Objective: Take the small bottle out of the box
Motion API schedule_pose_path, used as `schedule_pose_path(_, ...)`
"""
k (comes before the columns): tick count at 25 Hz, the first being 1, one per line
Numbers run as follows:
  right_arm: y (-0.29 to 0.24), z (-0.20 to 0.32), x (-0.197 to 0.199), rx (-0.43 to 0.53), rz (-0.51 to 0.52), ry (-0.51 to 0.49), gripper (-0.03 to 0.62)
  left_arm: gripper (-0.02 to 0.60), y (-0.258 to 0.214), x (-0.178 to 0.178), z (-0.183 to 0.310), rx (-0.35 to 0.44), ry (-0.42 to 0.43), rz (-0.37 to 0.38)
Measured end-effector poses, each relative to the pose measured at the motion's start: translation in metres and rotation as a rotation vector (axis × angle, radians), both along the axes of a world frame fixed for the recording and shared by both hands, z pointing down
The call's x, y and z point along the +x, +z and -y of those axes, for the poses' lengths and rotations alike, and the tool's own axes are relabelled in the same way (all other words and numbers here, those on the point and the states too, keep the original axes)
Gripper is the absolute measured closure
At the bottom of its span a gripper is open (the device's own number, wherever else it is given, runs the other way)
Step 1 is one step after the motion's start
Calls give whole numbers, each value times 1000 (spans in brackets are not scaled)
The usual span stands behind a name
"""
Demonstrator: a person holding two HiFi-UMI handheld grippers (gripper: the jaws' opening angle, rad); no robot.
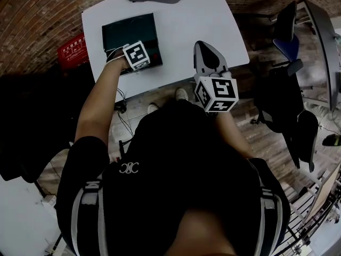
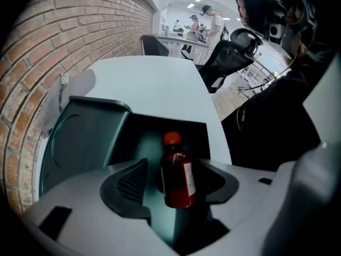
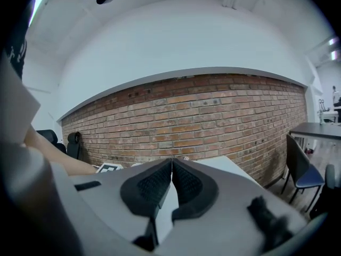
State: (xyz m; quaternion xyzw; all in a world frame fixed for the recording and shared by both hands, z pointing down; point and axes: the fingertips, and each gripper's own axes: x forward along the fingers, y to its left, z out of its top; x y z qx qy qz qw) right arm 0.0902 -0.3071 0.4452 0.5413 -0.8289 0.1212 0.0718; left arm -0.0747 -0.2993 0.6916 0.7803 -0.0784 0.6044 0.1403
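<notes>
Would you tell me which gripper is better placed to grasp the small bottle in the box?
Left. The left gripper is over the open box, its fingers apart on either side of the bottle, not pressing it. The right gripper is shut, away from the box.

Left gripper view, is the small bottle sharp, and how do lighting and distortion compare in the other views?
Left gripper view: the small bottle is fairly sharp but dim inside the shadowed box, the room behind bright, the brick wall bent. Head view: dark overall, strongly bowed, the white table brightest. Right gripper view: evenly lit, brick courses curve.
</notes>
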Motion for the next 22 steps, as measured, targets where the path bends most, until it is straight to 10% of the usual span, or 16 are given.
schedule_pose_path(8, 7, -3, 5, -28, 4, 6, 563, 360, 11, 6, 7, 94, 57, 42)
schedule_pose_path(22, 14, -6, 13, -40, -9, 9, 563, 353, 29, 5, 20, 111, -87, -35)
